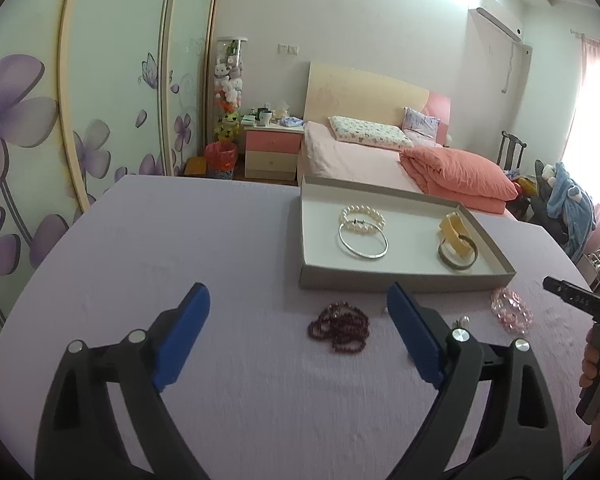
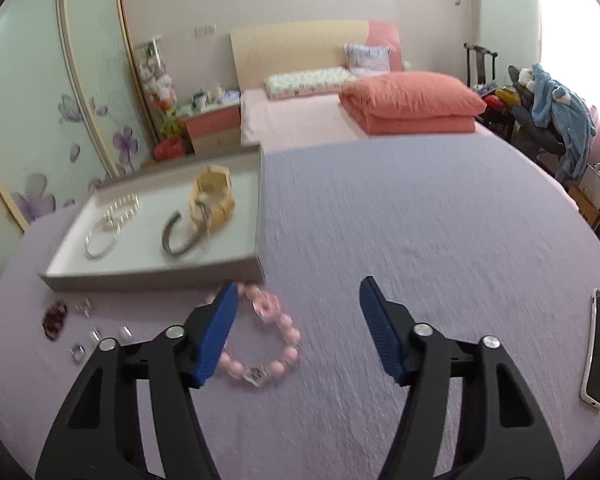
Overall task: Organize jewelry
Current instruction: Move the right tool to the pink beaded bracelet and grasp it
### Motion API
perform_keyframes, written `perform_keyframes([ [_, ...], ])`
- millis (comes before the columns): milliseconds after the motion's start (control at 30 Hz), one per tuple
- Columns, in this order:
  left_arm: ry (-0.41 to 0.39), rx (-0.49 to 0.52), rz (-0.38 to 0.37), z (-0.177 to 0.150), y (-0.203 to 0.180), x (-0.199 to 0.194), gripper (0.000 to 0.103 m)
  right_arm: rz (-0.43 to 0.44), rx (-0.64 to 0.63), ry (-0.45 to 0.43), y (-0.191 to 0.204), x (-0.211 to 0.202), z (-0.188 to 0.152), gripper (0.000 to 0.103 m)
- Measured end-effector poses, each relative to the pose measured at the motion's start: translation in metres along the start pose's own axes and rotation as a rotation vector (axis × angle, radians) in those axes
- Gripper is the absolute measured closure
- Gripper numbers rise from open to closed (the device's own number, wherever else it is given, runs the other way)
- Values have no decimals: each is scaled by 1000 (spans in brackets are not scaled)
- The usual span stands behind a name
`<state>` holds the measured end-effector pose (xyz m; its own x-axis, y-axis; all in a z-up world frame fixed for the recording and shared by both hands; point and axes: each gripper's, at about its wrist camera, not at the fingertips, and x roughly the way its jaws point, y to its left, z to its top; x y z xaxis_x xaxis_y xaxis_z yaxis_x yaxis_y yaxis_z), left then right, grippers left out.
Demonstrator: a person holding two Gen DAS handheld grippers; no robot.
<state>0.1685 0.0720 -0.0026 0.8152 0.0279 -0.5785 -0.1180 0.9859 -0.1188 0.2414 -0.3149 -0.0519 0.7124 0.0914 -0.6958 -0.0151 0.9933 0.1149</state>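
Jewelry sorting: left gripper [image 1: 298, 332] gapes wide and empty around dark red beads [image 1: 339, 331]; right gripper [image 2: 296, 330] half-spread, empty, beside pink bracelet [image 2: 266, 344].

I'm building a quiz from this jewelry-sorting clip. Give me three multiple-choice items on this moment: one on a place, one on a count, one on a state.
1. Where does the dark red bead string lie?
A. in the tray
B. on the purple cloth in front of the tray
C. on the bed

2. How many pieces lie in the tray?
A. two
B. four
C. six

3. How do the left gripper jaws stand?
A. open, nothing between the pads
B. shut on the beads
C. shut on the tray rim

Answers:
1 B, the string rests on the purple cloth, short of the tray's near wall.
2 B, a pearl bracelet, a silver bangle, a yellow bangle and a dark metal bangle.
3 A, the blue pads stand wide apart with the beads beyond them, untouched.
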Motion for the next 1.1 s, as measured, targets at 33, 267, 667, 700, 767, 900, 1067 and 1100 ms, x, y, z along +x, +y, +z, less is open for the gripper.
perform_keyframes([
  [33,2,3,-1,-1,0,0,15,9,-7,19,0,5,-3,45],
  [267,14,18,-11,-9,-3,-1,14,9,-94,106,11,32,-16,45],
  [667,35,25,-25,-12,-6,8,14,13,-168,129,24,50,-14,57],
  [700,37,27,-26,-13,-6,9,14,16,-172,129,24,51,-12,60],
  [767,41,30,-27,-14,-8,11,14,30,-182,132,25,54,-9,63],
  [900,48,35,-28,-16,-8,13,14,43,-191,139,27,54,-8,68],
  [1067,56,36,-27,-17,-9,17,14,56,-184,137,24,53,-7,68],
  [1100,57,36,-27,-18,-10,17,14,58,-185,137,23,54,-7,68],
])
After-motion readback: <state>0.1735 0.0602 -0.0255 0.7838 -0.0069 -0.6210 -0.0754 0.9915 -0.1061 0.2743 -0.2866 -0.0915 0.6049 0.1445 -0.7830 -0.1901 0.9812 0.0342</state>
